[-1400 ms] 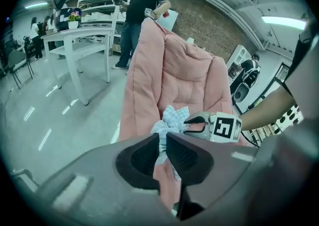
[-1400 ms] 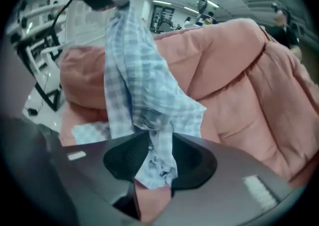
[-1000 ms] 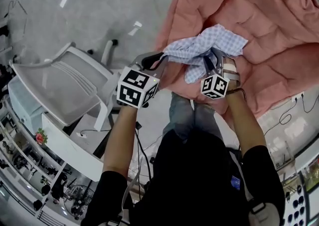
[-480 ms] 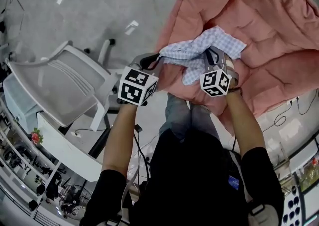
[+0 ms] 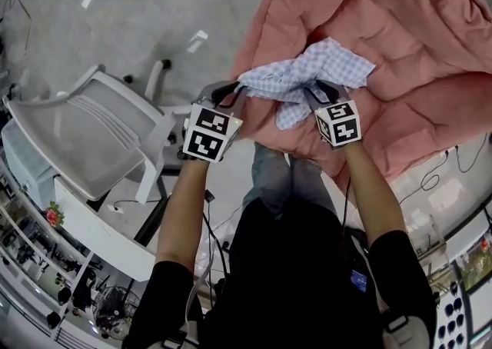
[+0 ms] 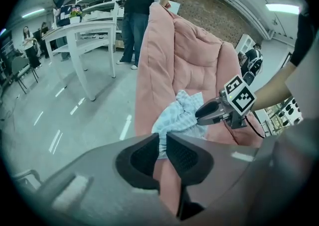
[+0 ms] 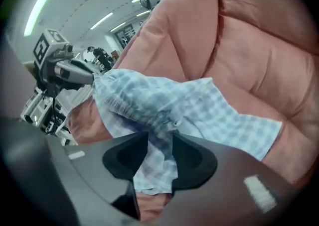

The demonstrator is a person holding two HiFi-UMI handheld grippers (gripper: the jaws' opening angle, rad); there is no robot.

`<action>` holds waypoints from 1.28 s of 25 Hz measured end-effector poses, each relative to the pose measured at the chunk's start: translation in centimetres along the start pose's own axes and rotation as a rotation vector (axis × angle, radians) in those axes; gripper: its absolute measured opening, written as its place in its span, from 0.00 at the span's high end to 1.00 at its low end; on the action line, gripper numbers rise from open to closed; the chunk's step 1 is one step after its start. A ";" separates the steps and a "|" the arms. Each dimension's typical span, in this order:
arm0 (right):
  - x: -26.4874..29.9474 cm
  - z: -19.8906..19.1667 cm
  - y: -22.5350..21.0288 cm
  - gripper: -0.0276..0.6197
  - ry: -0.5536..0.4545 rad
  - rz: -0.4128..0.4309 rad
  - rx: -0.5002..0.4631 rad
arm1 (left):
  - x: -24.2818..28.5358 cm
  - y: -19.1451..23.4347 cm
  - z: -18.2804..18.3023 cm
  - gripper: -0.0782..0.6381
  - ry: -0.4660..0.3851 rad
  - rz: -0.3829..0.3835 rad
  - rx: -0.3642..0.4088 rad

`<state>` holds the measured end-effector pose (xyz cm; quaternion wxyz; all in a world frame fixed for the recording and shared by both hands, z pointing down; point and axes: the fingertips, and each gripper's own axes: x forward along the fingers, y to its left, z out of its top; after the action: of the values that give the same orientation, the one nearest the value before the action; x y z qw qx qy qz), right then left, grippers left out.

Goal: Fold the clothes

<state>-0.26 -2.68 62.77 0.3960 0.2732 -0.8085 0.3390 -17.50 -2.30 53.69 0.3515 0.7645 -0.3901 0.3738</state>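
Note:
A blue-and-white checked garment [image 5: 304,77] lies crumpled on a pink quilt [image 5: 419,48]. My left gripper [image 5: 231,92] is shut on the garment's left edge; in the left gripper view the cloth [image 6: 180,118] is pinched between the jaws [image 6: 162,151]. My right gripper [image 5: 319,92] is at the garment's near right side. Its jaws [image 7: 160,151] are opening, and a fold of the checked cloth [image 7: 164,101] hangs loosely through the gap. Each gripper shows in the other's view: the right one [image 6: 205,113] and the left one [image 7: 82,75].
The pink quilt [image 6: 192,53] drapes over a tall support and hangs down toward the grey floor. A white chair [image 5: 92,136] stands at my left. A white table [image 6: 84,31] and a standing person [image 6: 142,8] are beyond the quilt. My legs [image 5: 288,178] are below the grippers.
Both grippers have shifted slightly up and forward with the garment. The right gripper's cube has turned a little and sits further onto the quilt.

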 end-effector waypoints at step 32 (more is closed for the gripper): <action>-19.0 9.5 -1.8 0.90 -0.361 0.208 0.475 | -3.7 -7.4 5.2 0.81 -0.015 -0.062 0.293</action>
<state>6.91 -7.71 43.34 0.1345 0.3296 -0.7874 0.5032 -11.09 -2.02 46.29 0.2445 0.8221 -0.3102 0.4101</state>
